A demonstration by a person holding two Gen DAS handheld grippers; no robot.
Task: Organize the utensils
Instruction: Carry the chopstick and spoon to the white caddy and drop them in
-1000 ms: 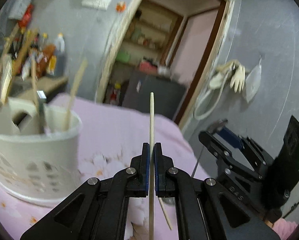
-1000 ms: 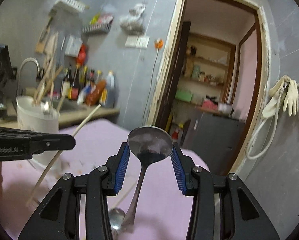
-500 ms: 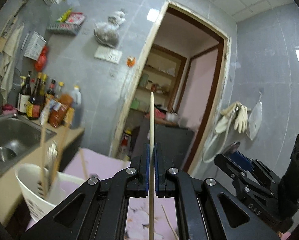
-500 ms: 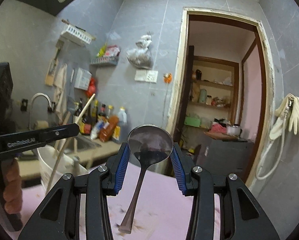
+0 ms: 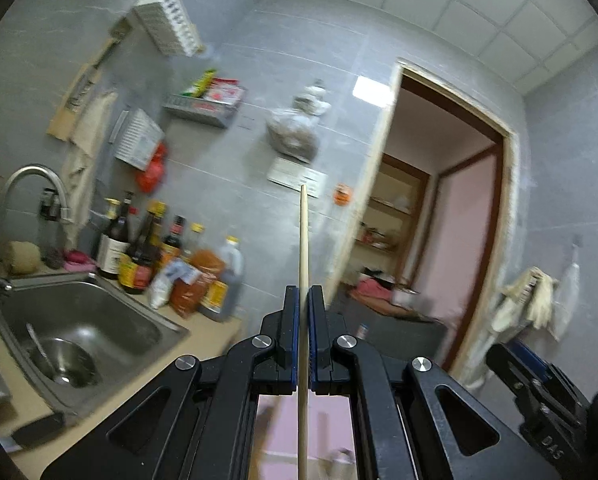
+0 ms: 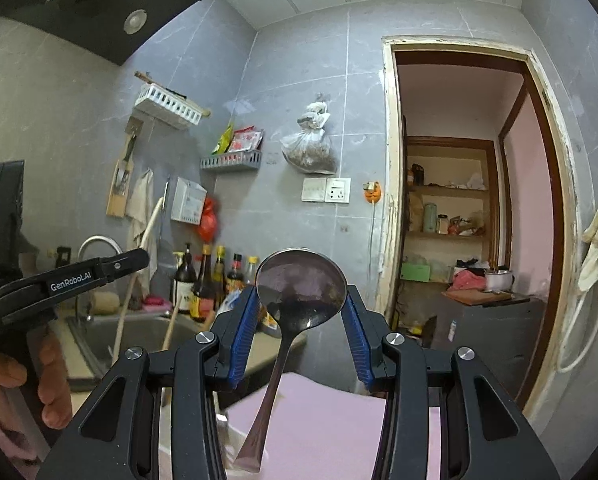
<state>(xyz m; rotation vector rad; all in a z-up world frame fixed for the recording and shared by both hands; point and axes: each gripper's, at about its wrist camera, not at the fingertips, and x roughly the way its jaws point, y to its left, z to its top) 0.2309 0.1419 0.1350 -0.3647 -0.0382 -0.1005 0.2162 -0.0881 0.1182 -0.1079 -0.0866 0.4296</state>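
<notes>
My left gripper (image 5: 303, 300) is shut on a single wooden chopstick (image 5: 303, 240) that stands upright between its pads, raised high above the pink-clothed table (image 5: 331, 428). It also shows at the left of the right wrist view (image 6: 139, 258), with the chopstick (image 6: 139, 264) slanting through it. My right gripper (image 6: 301, 300) is shut on a metal spoon (image 6: 299, 292), pinching its bowl between the blue pads (image 6: 245, 328), handle hanging down. The white utensil holder is out of view.
A steel sink (image 5: 79, 332) with a tap (image 5: 35, 184) lies at the lower left, sauce bottles (image 5: 159, 264) behind it on the counter. Wall racks (image 6: 231, 160) hang above. A doorway (image 6: 467, 220) opens at the right. The right gripper shows in the left wrist view (image 5: 539, 392).
Both grippers have lifted and tilted upward, carrying the chopstick and the spoon. The white utensil holder and most of the table have dropped out of view.
</notes>
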